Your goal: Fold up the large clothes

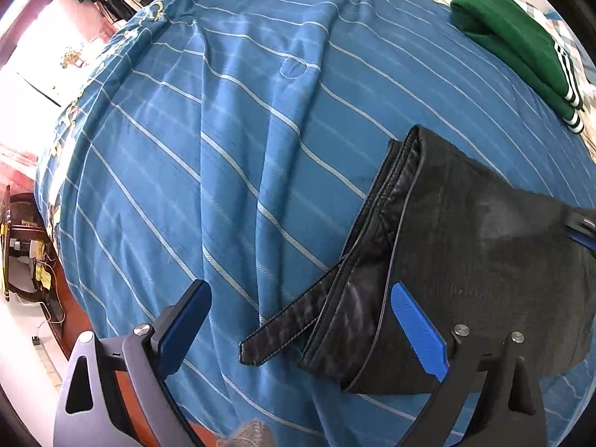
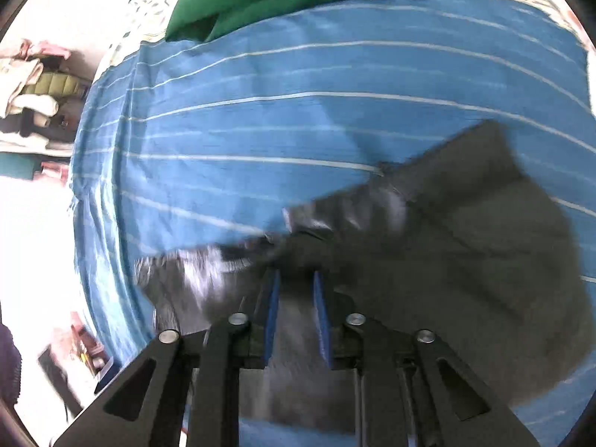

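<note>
A black garment (image 1: pixel 465 246) with a shiny leather-like edge and a loose strap (image 1: pixel 287 331) lies folded on the blue striped bed cover (image 1: pixel 223 149). My left gripper (image 1: pixel 301 298) is open above its left edge, one finger over the garment, the other over the bed cover. In the right wrist view the garment (image 2: pixel 447 246) is blurred. My right gripper (image 2: pixel 296 283) hangs over it with its pads (image 2: pixel 273 309) a narrow gap apart and nothing clearly between them. The right gripper's tip also shows at the right edge of the left wrist view (image 1: pixel 581 223), touching the garment.
A folded green garment with white stripes (image 1: pixel 521 48) lies at the bed's far side, also in the right wrist view (image 2: pixel 260 0). A wooden bed frame and furniture (image 1: pixel 22 246) stand at the left. Piled clothes on shelves (image 2: pixel 37 89) are beyond the bed.
</note>
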{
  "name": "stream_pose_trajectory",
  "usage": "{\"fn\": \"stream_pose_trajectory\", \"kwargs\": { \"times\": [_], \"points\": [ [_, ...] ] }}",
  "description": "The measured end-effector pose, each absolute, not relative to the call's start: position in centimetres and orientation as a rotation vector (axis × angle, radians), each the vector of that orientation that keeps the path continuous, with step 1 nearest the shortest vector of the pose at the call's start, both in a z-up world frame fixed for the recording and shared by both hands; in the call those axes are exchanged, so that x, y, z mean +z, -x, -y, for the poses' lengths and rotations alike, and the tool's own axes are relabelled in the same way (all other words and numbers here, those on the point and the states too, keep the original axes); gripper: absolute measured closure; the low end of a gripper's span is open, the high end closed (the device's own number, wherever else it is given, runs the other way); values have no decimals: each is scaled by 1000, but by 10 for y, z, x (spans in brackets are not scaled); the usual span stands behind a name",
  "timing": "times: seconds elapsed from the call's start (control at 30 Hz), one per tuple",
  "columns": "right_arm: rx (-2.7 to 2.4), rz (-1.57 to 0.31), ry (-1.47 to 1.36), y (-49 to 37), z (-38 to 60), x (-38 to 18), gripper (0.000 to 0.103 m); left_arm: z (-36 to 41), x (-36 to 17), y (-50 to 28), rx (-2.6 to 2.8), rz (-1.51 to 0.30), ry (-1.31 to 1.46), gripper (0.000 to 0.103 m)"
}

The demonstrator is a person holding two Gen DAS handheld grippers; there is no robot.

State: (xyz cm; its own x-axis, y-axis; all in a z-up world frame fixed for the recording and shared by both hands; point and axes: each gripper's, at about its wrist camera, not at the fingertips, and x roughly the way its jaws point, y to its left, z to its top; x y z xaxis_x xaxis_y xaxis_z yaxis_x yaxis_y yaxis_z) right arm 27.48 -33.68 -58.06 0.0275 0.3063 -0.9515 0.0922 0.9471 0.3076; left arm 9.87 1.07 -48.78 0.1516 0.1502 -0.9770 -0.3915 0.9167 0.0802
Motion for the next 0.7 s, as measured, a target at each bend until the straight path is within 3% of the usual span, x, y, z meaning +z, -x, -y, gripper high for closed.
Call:
{"fn": "stream_pose_trajectory", "kwargs": {
  "times": [0.1, 0.2, 0.3, 0.33, 0.37, 0.4, 0.43, 0.47, 0.7],
  "points": [
    [85, -1581, -315, -299, 320, -622, 85, -10, -484, -101, 383, -1355, 182, 4],
    [88, -1627, -233, -306, 309, -614, 85, -4, -477, -105, 375, -1330, 124, 4],
    [171, -1576, -431, -297, 336, -589, 84, 17, -464, -118, 321, -1287, 67, 4],
    [182, -1532, -497, -287, 352, -577, 78, 25, -460, -120, 302, -1274, 61, 4],
    [172, -1465, -565, -274, 374, -562, 63, 36, -455, -124, 269, -1256, 61, 4],
    [158, -1422, -598, -262, 390, -552, 54, 45, -452, -127, 242, -1244, 65, 4],
    [110, -1354, -655, -238, 422, -539, 34, 61, -450, -131, 203, -1236, 69, 4],
    [76, -1336, -676, -224, 438, -534, 26, 76, -451, -136, 166, -1240, 73, 4],
    [-247, -1311, -942, -103, 593, -568, 26, 167, -502, -171, 13, -1372, 124, 4]
  ]
}}
